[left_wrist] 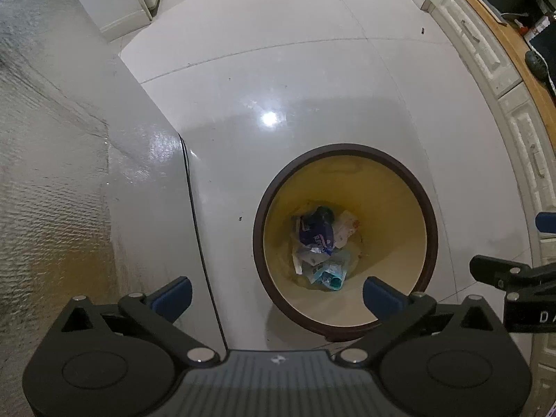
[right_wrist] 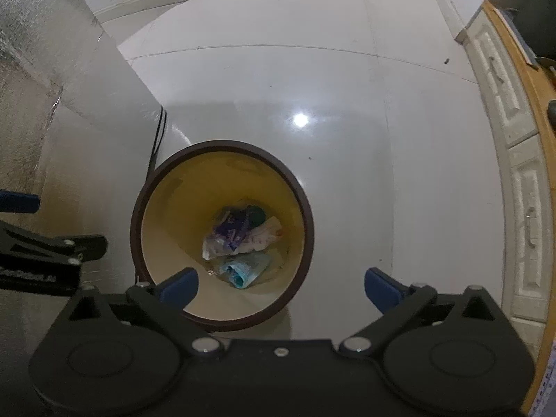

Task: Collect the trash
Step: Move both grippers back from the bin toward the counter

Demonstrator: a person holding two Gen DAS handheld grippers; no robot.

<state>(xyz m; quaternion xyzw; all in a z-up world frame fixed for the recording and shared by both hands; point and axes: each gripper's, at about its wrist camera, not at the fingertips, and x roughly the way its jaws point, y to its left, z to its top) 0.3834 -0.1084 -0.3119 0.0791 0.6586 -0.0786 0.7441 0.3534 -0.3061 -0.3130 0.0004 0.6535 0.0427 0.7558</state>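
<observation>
Trash (left_wrist: 321, 243) lies at the bottom of a round bin (left_wrist: 399, 191), and both grippers look straight down on it from above. In the left wrist view the bin fills the lower centre to lower right of the frame, so the left gripper (left_wrist: 277, 292) sits off toward the bin's left rim; in the right wrist view the bin (right_wrist: 166, 208) is at lower left of centre, with the right gripper (right_wrist: 280, 286) off toward its right rim. Neither looks clearly nearer. Both sets of fingers (left_wrist: 173, 293) are spread wide and hold nothing.

The pile is crumpled and mixed: a dark blue and purple wrapper (right_wrist: 232, 231) on top, a whitish wrapper with red print (right_wrist: 264, 238) to its right, and a pale teal packet (right_wrist: 243, 271) nearest the lower edge of the frame. No piece shows a clear long axis. The bin has a dark brown rim and a yellowish inner wall, and stands on a pale glossy floor (right_wrist: 347, 173) with no loose scraps in sight, so collection looks largely done.
</observation>
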